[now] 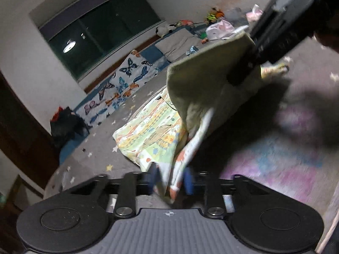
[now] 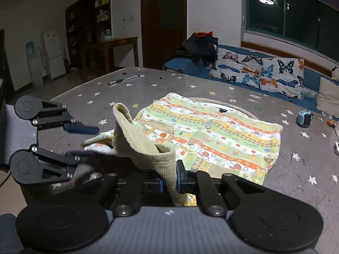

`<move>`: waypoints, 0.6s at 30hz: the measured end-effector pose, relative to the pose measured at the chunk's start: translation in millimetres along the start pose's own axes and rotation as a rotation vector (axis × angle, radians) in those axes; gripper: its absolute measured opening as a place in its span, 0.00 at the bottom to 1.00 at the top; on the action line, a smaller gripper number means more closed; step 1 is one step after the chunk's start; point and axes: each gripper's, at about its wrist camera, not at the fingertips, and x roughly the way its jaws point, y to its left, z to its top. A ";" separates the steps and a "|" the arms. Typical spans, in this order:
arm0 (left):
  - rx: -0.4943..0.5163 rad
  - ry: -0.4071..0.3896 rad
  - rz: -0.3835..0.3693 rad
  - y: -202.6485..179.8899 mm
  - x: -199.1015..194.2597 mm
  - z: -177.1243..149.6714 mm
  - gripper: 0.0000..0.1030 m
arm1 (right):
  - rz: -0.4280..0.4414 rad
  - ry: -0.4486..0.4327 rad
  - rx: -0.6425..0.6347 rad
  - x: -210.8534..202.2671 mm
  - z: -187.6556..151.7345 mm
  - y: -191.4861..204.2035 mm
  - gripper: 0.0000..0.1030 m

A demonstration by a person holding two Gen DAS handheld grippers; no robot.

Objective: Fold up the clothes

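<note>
Jaws of both grippers are occupied with one small patterned shirt point(image 2: 214, 135) on the star-print tabletop point(image 2: 106, 103).

The right gripper point(image 2: 169, 180) is closed on the ribbed olive cuff point(image 2: 144, 146), lifted just ahead of its jaws. From the left wrist view, the left gripper point(image 1: 170, 182) is seen clamped on the printed sleeve point(image 1: 186, 154); from the right wrist view, its jaws look parted, so the grip cannot be settled. Beyond the jaws, the shirt body is left flat, seemingly so the sleeve can be folded inward.
</note>
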 end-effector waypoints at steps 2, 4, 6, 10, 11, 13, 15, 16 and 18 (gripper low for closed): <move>-0.006 -0.006 -0.015 4.9 -0.8 -1.5 0.07 | 0.002 -0.014 0.003 -1.9 -2.0 1.1 0.07; -0.013 -0.018 -0.023 9.4 -6.2 -1.4 0.06 | 0.004 -0.029 0.001 -5.4 -4.1 3.9 0.05; -0.024 -0.027 -0.047 13.6 -15.8 -0.2 0.05 | 0.006 -0.044 -0.003 -10.4 -5.4 6.7 0.05; -0.057 -0.033 -0.157 21.8 -53.6 3.1 0.05 | 0.030 -0.071 -0.023 -37.8 -5.2 13.1 0.05; -0.065 -0.035 -0.184 23.8 -63.1 4.0 0.05 | 0.042 -0.072 -0.033 -47.9 -5.4 16.1 0.05; -0.078 -0.034 -0.247 27.1 -86.2 3.5 0.05 | 0.071 -0.063 -0.050 -71.4 -7.5 23.8 0.05; -0.087 -0.020 -0.312 28.3 -107.0 2.3 0.05 | 0.101 -0.050 -0.078 -94.8 -10.6 34.4 0.05; -0.088 -0.013 -0.339 28.5 -114.8 1.9 0.05 | 0.116 -0.043 -0.092 -106.0 -12.1 39.7 0.05; -0.090 0.005 -0.383 28.2 -124.3 1.7 0.05 | 0.128 -0.022 -0.123 -119.4 -12.8 50.3 0.04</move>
